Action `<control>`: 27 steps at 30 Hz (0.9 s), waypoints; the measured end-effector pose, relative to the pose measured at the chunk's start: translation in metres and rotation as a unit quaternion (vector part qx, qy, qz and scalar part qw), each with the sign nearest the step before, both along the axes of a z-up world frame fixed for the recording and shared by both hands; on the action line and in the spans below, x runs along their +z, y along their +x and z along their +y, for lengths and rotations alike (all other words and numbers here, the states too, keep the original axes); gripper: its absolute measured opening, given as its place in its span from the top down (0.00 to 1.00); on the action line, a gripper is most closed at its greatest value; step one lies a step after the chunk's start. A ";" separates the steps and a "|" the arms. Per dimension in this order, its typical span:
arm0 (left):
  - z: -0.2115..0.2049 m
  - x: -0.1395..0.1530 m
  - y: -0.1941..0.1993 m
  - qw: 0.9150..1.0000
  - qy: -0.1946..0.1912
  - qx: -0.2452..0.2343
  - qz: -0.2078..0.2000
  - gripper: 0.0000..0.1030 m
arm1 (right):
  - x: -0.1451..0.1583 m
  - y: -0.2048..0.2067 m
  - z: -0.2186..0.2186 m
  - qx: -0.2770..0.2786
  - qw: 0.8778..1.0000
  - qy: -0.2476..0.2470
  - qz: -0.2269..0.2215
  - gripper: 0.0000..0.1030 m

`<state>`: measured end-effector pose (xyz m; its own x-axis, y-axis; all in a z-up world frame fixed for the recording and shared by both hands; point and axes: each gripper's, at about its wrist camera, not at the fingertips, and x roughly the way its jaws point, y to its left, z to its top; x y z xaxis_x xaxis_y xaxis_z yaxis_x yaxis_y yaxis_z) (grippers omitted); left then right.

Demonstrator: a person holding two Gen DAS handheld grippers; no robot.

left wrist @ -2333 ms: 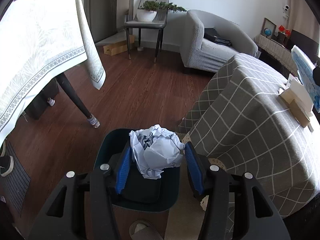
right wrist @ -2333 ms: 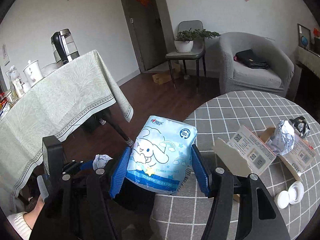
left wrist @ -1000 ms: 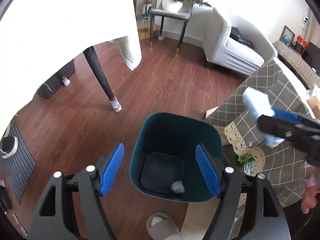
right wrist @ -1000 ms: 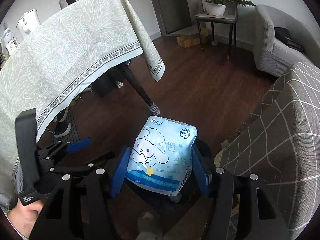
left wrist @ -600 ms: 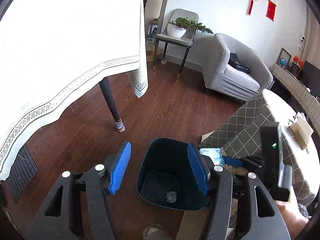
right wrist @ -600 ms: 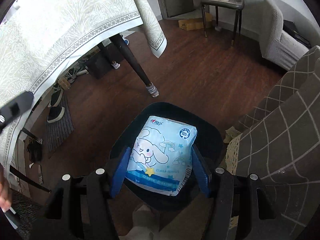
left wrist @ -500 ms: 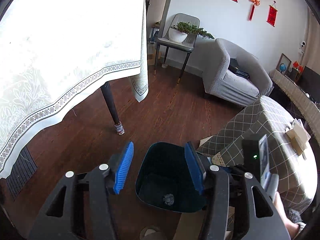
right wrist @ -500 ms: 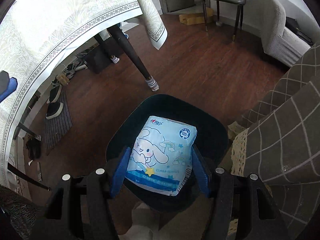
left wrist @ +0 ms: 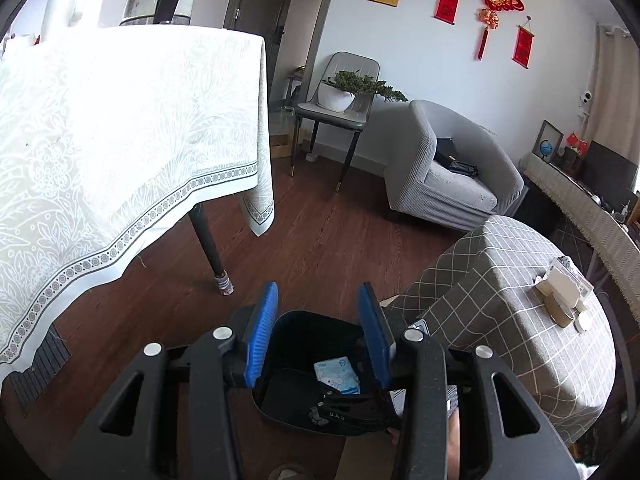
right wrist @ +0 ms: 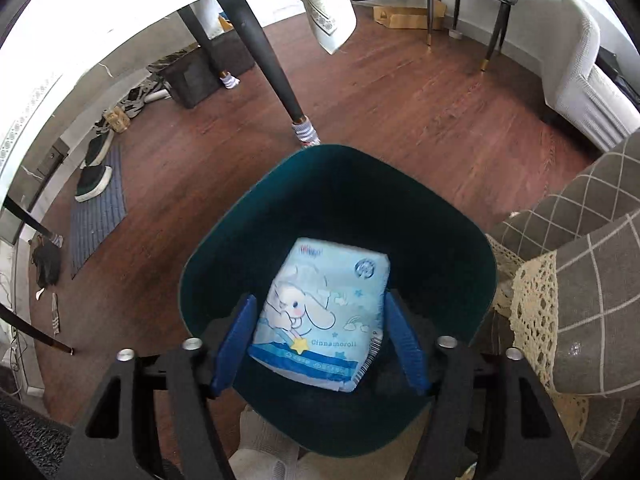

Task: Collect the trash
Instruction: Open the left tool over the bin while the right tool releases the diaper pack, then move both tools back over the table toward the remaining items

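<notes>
Here the right gripper (right wrist: 320, 336) points down into the dark green bin (right wrist: 224, 248), which fills the middle of the right wrist view. Its jaws have just been opening, and the blue pads stand clear on both sides of the pack (right wrist: 324, 316), a light blue tissue pack with a cartoon rabbit. The pack lies between the pads but they do not press on it; it looks released, inside the bin, in the lower centre of the frame. Whether it already rests on the bottom I cannot tell. The left gripper (left wrist: 320, 334) is in the lower centre of the left wrist view. Its jaws have just been closing, they are partly apart, and nothing is between them. Behind its pads, lower in the frame, the same bin (left wrist: 304, 322) is seen on the wood floor (left wrist: 320, 240), with the pack (left wrist: 338, 374) inside as a small blue patch. Part of the right gripper (left wrist: 352, 406) reaches over the near rim of the bin there. A table with a white cloth (left wrist: 120, 140) takes the upper left of that view, a grey armchair (left wrist: 444, 168) is at the upper right, and a table with a grey check cloth (left wrist: 500, 300) is at the right, just beside the bin.
</notes>
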<state>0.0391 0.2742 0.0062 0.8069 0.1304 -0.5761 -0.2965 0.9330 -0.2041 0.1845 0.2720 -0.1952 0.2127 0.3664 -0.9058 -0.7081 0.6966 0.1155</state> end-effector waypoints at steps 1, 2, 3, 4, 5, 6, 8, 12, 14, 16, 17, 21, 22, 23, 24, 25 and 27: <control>-0.001 0.003 -0.001 1.000 0.003 -0.002 -0.005 0.57 | 0.002 -0.001 0.000 0.005 1.000 0.002 -0.004 0.24; -0.003 0.005 -0.002 1.000 0.006 -0.003 -0.009 0.57 | 0.006 -0.003 0.000 0.010 1.000 0.001 -0.010 0.24; -0.005 0.007 -0.003 1.000 0.009 -0.005 -0.012 0.56 | 0.009 -0.004 -0.002 0.015 1.000 0.003 -0.015 0.23; -0.006 0.009 -0.003 1.000 0.009 -0.006 -0.016 0.56 | 0.013 -0.005 -0.004 0.019 1.000 0.008 -0.018 0.22; -0.006 0.011 -0.003 1.000 0.007 -0.007 -0.020 0.55 | 0.017 -0.005 -0.006 0.021 0.999 0.014 -0.020 0.22; -0.007 0.014 -0.003 1.000 0.004 -0.007 -0.024 0.52 | 0.023 -0.006 -0.009 0.023 0.999 0.021 -0.023 0.22; -0.008 0.018 -0.003 0.999 0.000 -0.008 -0.033 0.48 | 0.038 -0.010 -0.015 0.029 0.999 0.031 -0.033 0.22; -0.014 0.026 -0.002 0.999 0.007 -0.008 -0.043 0.46 | 0.072 -0.020 -0.030 0.039 0.996 0.051 -0.065 0.22; -0.018 0.032 -0.004 0.999 0.017 -0.003 -0.049 0.43 | 0.089 -0.026 -0.040 0.040 0.994 0.066 -0.077 0.22; -0.022 0.037 -0.007 0.998 0.032 -0.001 -0.058 0.38 | 0.105 -0.029 -0.050 0.037 0.992 0.079 -0.088 0.22; -0.025 0.040 -0.008 0.997 0.039 -0.001 -0.062 0.36 | 0.113 -0.032 -0.054 0.037 0.991 0.084 -0.093 0.22; -0.028 0.044 -0.006 0.997 0.033 -0.001 -0.068 0.31 | 0.144 -0.041 -0.071 0.040 0.986 0.098 -0.131 0.22; -0.030 0.045 -0.005 0.997 0.027 -0.003 -0.071 0.30 | 0.150 -0.043 -0.075 0.038 0.984 0.100 -0.140 0.22; -0.032 0.045 -0.003 0.997 0.024 -0.006 -0.072 0.29 | 0.154 -0.044 -0.081 0.036 0.983 0.102 -0.147 0.22; -0.034 0.046 -0.001 0.997 0.025 -0.008 -0.072 0.29 | 0.159 -0.044 -0.085 0.035 0.983 0.103 -0.151 0.22; -0.037 0.047 0.001 0.997 0.025 -0.009 -0.072 0.29 | 0.163 -0.045 -0.090 0.033 0.982 0.104 -0.154 0.22; -0.041 0.049 0.005 0.997 0.020 -0.012 -0.075 0.26 | 0.173 -0.045 -0.101 0.027 0.980 0.109 -0.165 0.22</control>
<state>0.0444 0.2334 0.0555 0.8871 0.1301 -0.4428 -0.2425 0.9477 -0.2073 0.1391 0.1713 -0.0219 0.4557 0.5626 -0.6897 -0.7672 0.6412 0.0162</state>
